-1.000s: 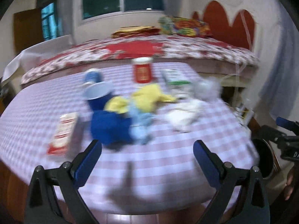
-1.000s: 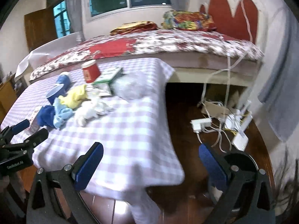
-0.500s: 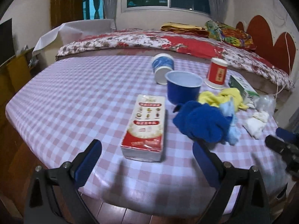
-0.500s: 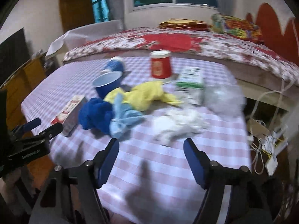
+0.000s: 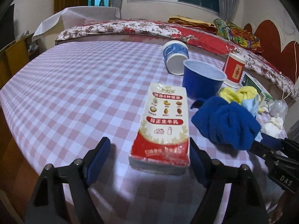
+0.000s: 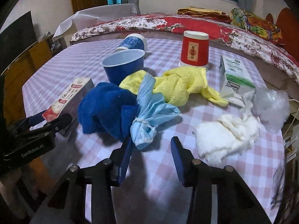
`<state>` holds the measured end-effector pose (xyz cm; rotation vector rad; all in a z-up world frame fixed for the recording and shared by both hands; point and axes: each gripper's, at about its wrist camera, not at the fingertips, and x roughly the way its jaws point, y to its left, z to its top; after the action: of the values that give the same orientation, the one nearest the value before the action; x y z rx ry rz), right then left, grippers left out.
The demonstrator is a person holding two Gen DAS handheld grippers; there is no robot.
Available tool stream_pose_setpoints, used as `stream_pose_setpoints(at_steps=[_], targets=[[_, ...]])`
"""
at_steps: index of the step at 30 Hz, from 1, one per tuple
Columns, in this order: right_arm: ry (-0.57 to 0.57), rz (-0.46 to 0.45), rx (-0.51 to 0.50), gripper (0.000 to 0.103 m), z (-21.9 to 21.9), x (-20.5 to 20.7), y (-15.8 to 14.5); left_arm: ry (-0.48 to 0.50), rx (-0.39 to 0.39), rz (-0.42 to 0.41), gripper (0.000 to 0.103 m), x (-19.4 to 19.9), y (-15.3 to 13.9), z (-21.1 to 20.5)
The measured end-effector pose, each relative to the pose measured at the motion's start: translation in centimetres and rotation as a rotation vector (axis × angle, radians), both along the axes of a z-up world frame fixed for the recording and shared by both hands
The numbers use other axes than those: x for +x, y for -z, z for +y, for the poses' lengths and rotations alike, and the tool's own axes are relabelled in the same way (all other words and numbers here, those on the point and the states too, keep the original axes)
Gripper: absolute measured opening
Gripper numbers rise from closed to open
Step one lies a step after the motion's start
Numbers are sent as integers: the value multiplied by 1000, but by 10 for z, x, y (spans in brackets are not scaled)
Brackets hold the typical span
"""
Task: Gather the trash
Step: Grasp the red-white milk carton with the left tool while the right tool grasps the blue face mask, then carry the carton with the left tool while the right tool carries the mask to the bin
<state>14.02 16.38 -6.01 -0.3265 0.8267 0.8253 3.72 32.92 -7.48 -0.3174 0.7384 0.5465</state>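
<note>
Left wrist: left gripper (image 5: pixel 149 154), jaws wide, has closed in to straddle the milk carton (image 5: pixel 162 125) on the counter (image 5: pixel 78 85). Right gripper (image 6: pixel 151 150), open, nears the crumpled mask (image 6: pixel 149 115) beside the carton. Pickups look imminent.

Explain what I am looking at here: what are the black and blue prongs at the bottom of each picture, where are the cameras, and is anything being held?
No robot here: a person holds a two-finger gripper in each hand, with a fisheye camera on each looking along its fingers. The prongs are those fingers.

The left camera shows the left gripper, open, its fingers either side of the near end of a red and white carton lying flat. The right camera shows the right gripper, open, just short of a crumpled light blue face mask. Nothing is held.

On the checked tablecloth also lie a blue towel, a yellow cloth, a blue bowl, a tipped blue cup, an upside-down red cup, a green and white carton and white wadding.
</note>
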Motion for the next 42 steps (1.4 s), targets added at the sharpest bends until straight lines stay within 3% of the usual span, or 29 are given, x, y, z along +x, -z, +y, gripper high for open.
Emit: stream_pose_setpoints(at_steps=[4, 5, 6, 7, 16, 26, 42], targets=[[-18, 2, 1, 39, 10, 5, 0, 9, -8, -2, 72, 6, 2, 3], [-27, 5, 5, 28, 11, 5, 0, 10, -7, -6, 69, 6, 2, 3], [-35, 5, 10, 18, 12, 4, 0, 16, -9, -11, 59, 6, 1, 3], [-37, -1, 14, 18, 12, 3, -1, 22, -11, -14, 55, 6, 0, 2], [-23, -54, 73, 17, -17, -11, -22, 43, 21, -56, 54, -4, -16, -15], [102, -99, 109, 17, -76, -6, -48, 111, 43, -118, 54, -3, -43, -51], [307, -121, 124, 17, -192, 3, -61, 340, 63, -150, 54, 33, -66, -143]])
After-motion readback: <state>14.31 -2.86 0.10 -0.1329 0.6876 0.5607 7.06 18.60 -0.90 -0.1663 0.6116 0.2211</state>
